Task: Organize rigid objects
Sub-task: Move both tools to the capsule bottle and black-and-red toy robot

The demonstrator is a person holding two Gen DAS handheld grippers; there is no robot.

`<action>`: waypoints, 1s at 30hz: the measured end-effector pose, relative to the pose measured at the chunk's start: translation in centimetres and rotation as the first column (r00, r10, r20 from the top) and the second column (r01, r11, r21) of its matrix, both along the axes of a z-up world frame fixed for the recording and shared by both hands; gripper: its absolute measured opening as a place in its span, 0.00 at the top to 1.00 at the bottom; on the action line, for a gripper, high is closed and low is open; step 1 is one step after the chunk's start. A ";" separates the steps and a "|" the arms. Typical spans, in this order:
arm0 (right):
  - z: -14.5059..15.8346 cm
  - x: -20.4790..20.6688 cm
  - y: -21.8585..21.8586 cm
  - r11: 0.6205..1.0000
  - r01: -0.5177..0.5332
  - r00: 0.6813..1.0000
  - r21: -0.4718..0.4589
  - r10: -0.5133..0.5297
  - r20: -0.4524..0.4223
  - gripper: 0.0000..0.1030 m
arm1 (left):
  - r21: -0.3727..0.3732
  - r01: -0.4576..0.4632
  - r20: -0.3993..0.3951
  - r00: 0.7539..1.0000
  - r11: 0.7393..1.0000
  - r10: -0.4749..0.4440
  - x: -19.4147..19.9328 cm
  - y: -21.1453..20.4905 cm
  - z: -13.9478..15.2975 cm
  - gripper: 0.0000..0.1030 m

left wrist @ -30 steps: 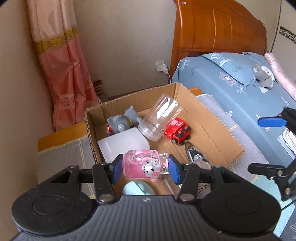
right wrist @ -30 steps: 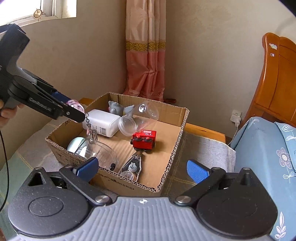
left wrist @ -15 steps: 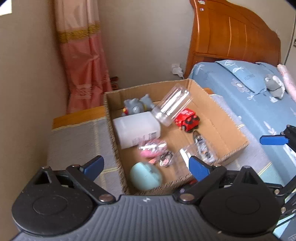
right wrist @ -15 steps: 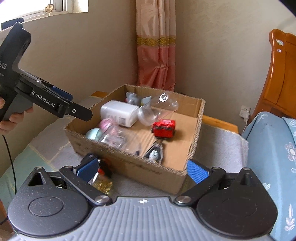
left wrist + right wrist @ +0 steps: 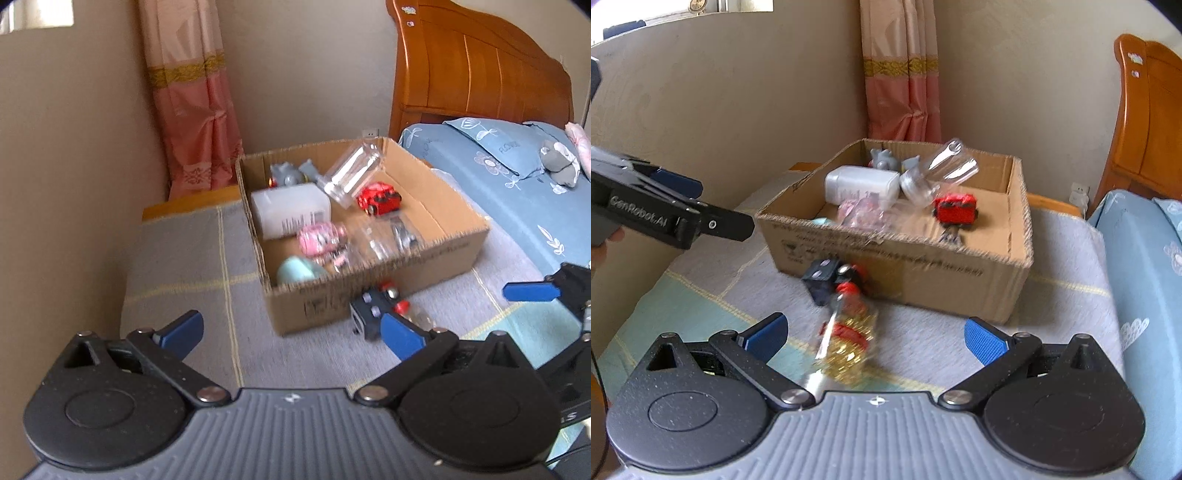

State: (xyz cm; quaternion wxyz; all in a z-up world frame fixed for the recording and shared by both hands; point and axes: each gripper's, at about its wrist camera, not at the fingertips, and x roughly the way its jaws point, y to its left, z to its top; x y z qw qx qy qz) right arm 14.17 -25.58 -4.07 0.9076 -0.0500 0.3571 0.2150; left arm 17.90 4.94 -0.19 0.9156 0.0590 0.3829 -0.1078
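A cardboard box (image 5: 369, 299) (image 5: 897, 258) stands on the blanket and holds a pink bottle (image 5: 319, 238), a white bottle (image 5: 291, 208), a clear jar (image 5: 352, 173), a red toy car (image 5: 378, 199) (image 5: 955, 208), a grey figure (image 5: 286, 173) and a pale blue round object (image 5: 299, 269). A black toy (image 5: 822, 278) and a clear bottle with red and gold contents (image 5: 849, 332) lie outside in front of the box. My left gripper (image 5: 291, 336) is open and empty, back from the box. My right gripper (image 5: 875, 334) is open, with the clear bottle between its fingers.
A wall and pink curtain (image 5: 188, 96) stand behind the box. A bed with a blue sheet (image 5: 517, 184) and wooden headboard (image 5: 476, 70) is on the right. Grey blanket (image 5: 184, 277) lies left of the box.
My left gripper let go of the pink bottle into the box, opened and pulled back. My right gripper also drew back and lowered toward the clear bottle in front of the box.
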 end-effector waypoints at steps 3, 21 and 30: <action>-1.1 -0.7 0.7 1.000 0.019 1.000 0.001 -0.019 -0.013 0.00 | 0.005 0.000 -0.014 1.000 1.000 0.000 -1.3 -0.3 -1.2 0.01; -5.4 -0.9 -2.8 0.982 0.188 0.974 0.004 -0.186 -0.133 0.00 | 0.012 -0.028 0.085 0.996 1.000 0.026 -4.7 -2.1 -3.3 0.01; -6.7 -0.4 -4.6 0.964 0.243 0.967 -0.111 -0.249 -0.048 0.00 | -0.016 -0.019 0.105 0.994 1.000 0.020 -4.9 -1.5 -3.0 0.01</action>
